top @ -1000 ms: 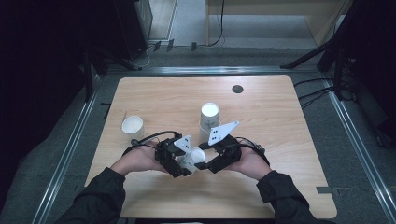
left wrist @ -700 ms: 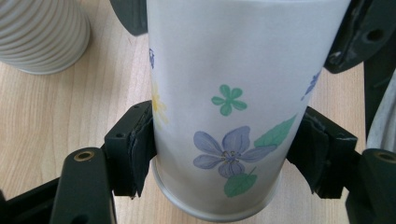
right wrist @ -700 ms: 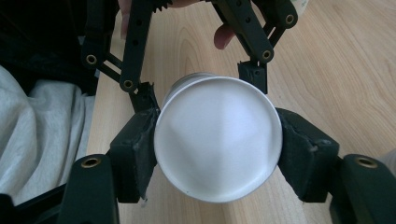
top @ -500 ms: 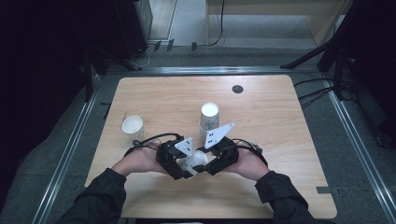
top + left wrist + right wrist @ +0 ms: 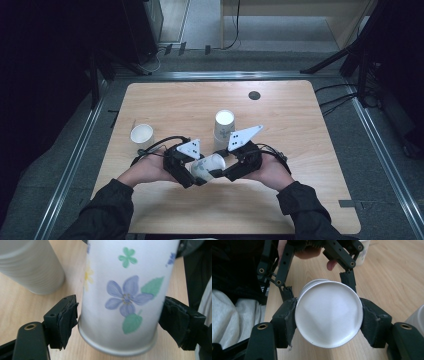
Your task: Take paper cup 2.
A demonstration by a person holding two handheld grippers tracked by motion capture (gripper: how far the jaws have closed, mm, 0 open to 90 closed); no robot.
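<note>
Flowered paper cup (image 5: 207,166) lying on its side between both sets of tongs, held just above the worktop (image 5: 300,200) near the front edge. Right tongs (image 5: 223,172) clamped on it: pads (image 5: 287,317) pressed against both sides of the cup (image 5: 329,317), closed white bottom facing that camera. Left tongs (image 5: 194,177) straddling the same cup from the opposite end, having just been opening, so pads (image 5: 67,317) now standing a hair off the wall with the cup (image 5: 125,297) still between them. Blue flower and green leaves printed on the side, plain as day in the left gripper view.

Stack of cups (image 5: 223,129) standing upside down just beyond the right tongs, ribbed side of it (image 5: 30,267) peeking in beyond the left jaw in the left gripper view. 1 more white cup (image 5: 141,135) upright, mouth up, off past the outer side of the left tongs, well apart from the held one. Small dark disc (image 5: 254,95) far beyond the right tongs, toward the back of the worktop.

Hands wrapped round both tongs, dark sleeves (image 5: 105,210) coming in from the bottom, cables looping behind each.
</note>
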